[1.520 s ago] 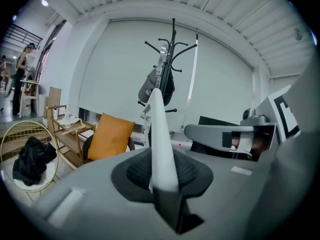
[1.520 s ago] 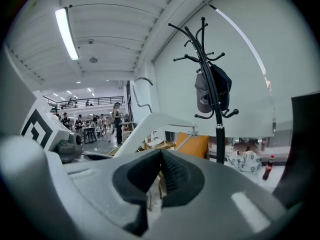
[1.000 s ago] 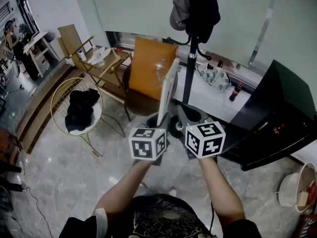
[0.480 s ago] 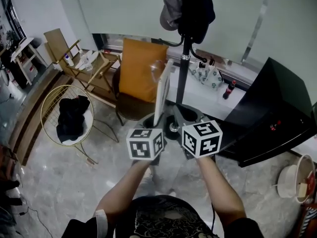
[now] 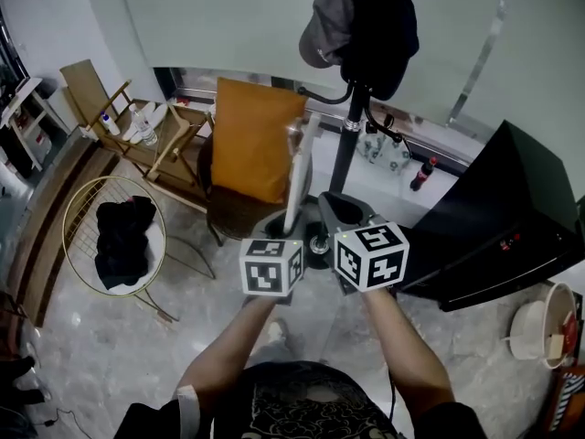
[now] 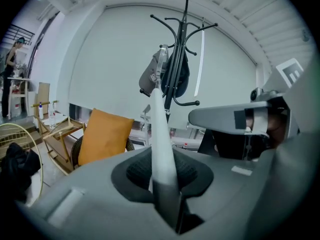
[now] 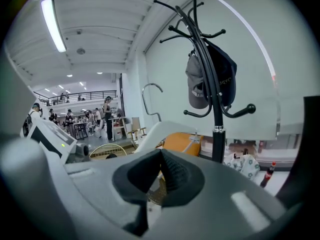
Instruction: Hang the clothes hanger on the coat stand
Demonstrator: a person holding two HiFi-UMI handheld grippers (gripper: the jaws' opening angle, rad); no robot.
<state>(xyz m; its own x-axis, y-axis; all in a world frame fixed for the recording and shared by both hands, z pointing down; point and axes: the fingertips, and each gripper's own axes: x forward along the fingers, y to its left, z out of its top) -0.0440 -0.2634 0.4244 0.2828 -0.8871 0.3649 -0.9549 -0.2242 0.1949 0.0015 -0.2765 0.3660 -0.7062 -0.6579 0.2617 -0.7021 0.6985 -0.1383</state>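
One clothes hanger (image 6: 159, 129) clamped in left gripper (image 6: 163, 174); coat stand (image 6: 176, 79) ahead.

Seemingly marble floor (image 5: 101, 364), orange-cushioned chair (image 5: 256, 140)

The white clothes hanger (image 5: 294, 183) stands nearly upright, its lower end clamped in the left gripper (image 6: 164, 181); the black coat stand (image 5: 348, 154) rises close behind it.

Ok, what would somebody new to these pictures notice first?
The white clothes hanger sticks up from the left gripper, centre frame in the head view. Just beyond it rises the black coat stand, with a grey cap hanging near its top. Left of the stand, an orange cushion sits on a dark chair.
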